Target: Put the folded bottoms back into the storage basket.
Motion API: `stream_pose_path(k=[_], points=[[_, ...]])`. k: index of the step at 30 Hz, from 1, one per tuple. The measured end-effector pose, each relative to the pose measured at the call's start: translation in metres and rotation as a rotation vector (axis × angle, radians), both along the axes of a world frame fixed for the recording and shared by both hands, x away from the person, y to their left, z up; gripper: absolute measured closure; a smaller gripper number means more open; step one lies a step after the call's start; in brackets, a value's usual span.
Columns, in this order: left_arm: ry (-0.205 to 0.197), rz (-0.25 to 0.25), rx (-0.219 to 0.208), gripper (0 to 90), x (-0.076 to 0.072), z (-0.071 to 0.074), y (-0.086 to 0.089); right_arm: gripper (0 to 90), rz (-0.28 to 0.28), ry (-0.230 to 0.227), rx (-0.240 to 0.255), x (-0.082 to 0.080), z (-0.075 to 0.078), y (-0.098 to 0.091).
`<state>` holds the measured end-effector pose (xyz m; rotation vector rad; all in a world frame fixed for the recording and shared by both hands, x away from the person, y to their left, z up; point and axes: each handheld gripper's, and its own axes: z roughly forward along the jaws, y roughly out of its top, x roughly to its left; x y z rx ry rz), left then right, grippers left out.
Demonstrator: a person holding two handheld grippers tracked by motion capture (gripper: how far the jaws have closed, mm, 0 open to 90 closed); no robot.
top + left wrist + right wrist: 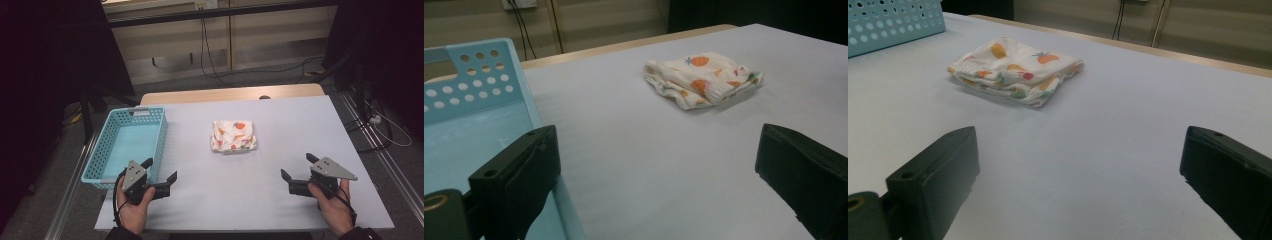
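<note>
A folded white cloth [233,136] printed with orange fruit lies near the middle of the white table [250,200]; it also appears as the cloth [704,79] ahead of the left jaws and the cloth [1015,70] ahead of the right jaws. My left gripper [160,170] rests at the front left beside a light blue basket [107,145], jaws wide apart, nothing between them. My right gripper [296,166] sits at the front right, also open and holding nothing. In their own views the left gripper [656,165] and right gripper [1080,170] frame bare table.
The perforated basket [469,85] has nothing in it and its corner [893,20] shows at far left. Beyond the table's wooden far edge [230,94] are a floor with cables and dark stands at both sides.
</note>
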<state>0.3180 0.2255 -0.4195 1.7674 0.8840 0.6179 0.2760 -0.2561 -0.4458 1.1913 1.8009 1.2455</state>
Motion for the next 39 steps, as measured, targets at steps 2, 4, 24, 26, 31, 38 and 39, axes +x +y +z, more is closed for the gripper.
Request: stream_pose_path(k=[2,4,24,26,31,38,39], points=[[0.000,0.000,0.000,4.4,0.000,0.000,0.000,2.1,0.002,0.002,-0.003,0.001,0.000,0.000],[-0.001,0.000,-0.001,4.4,0.000,0.000,0.000,2.3,0.005,0.013,-0.003,0.002,-0.001,-0.001],[-0.013,-0.004,0.040,4.7,-0.006,-0.001,-0.004,6.0,0.102,0.058,-0.005,0.007,-0.002,0.007],[-0.019,-0.009,0.037,4.7,-0.008,0.001,-0.005,5.8,0.114,0.055,-0.004,0.008,-0.002,0.009],[-0.018,-0.042,0.031,4.7,-0.009,0.001,-0.008,5.0,0.131,0.064,0.000,0.008,-0.002,0.014],[-0.015,-0.060,0.033,4.7,-0.009,0.001,-0.015,6.9,0.162,0.084,0.008,0.010,-0.001,0.017],[-0.015,-0.060,0.031,4.7,-0.009,0.001,-0.016,7.5,0.167,0.086,0.006,0.011,-0.001,0.018]])
